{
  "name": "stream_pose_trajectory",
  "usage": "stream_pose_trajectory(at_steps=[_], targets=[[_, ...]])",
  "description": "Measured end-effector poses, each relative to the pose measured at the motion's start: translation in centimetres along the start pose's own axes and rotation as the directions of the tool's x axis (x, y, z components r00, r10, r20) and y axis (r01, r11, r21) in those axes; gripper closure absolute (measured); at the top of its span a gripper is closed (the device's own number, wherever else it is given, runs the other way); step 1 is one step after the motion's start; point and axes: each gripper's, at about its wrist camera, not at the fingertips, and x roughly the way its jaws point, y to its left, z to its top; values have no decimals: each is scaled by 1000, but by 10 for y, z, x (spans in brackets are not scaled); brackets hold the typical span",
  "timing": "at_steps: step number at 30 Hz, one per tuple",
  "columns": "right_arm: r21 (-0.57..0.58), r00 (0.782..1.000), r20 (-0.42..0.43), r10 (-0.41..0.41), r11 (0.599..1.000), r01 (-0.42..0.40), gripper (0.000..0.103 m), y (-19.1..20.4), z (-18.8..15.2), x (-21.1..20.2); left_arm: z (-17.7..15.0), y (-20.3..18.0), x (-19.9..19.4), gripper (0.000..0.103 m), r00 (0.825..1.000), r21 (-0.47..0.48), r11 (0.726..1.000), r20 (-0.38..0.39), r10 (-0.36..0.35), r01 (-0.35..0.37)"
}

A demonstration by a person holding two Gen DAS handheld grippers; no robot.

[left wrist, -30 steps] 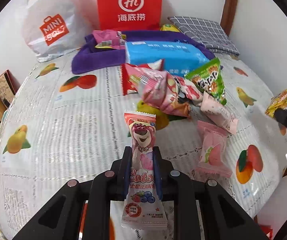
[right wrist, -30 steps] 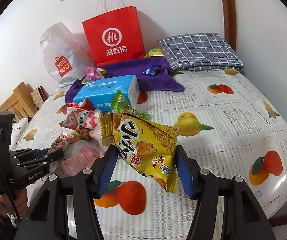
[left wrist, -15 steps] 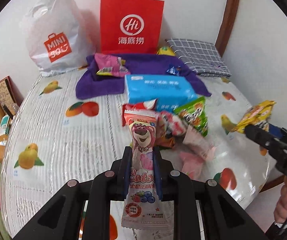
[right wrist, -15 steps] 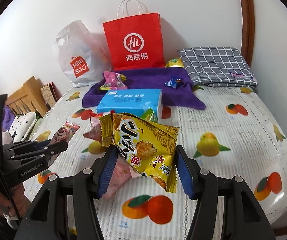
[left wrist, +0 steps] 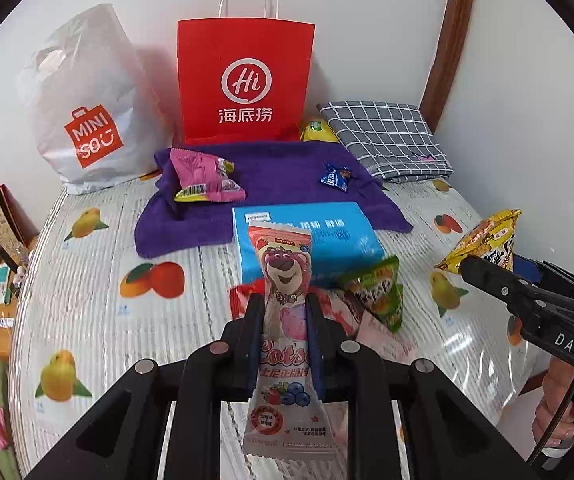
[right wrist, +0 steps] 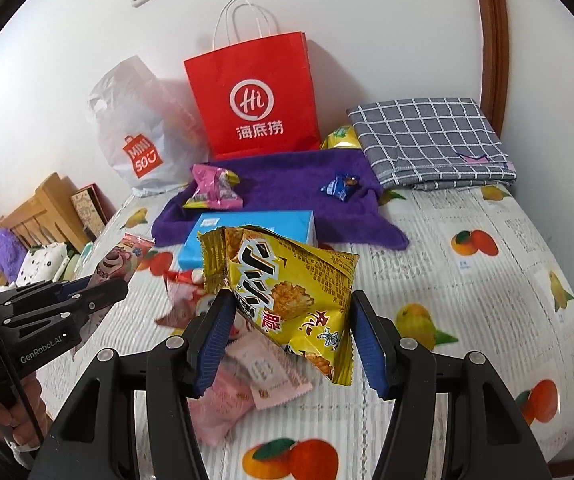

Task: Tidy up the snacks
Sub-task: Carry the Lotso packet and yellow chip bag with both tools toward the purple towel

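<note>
Between my left gripper (left wrist: 285, 320) jaws, the pink bear packet (left wrist: 285, 280) is pinched; my right gripper (right wrist: 291, 340) clamps the yellow snack bag (right wrist: 287, 292). Carry both level over the snack pile (right wrist: 247, 368) toward the purple towel (left wrist: 271, 184), avoiding the blue box (left wrist: 327, 240).

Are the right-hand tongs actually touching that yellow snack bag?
Touching. The right wrist view shows the right tongs squeezing the yellow snack bag between both blue pads, lifted off the bed.
</note>
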Motion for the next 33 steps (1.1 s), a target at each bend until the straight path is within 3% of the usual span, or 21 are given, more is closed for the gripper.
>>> stream_pose_trajectory(at_steps=[24, 33], targets=[[-44, 1000, 22, -2, 999, 3, 45, 5, 85, 58, 68, 27, 41, 84, 998, 8, 998, 4, 58, -58], [-47, 1000, 27, -14, 999, 15, 45, -5, 102, 76, 86, 30, 61, 84, 999, -1, 999, -10, 38, -38]])
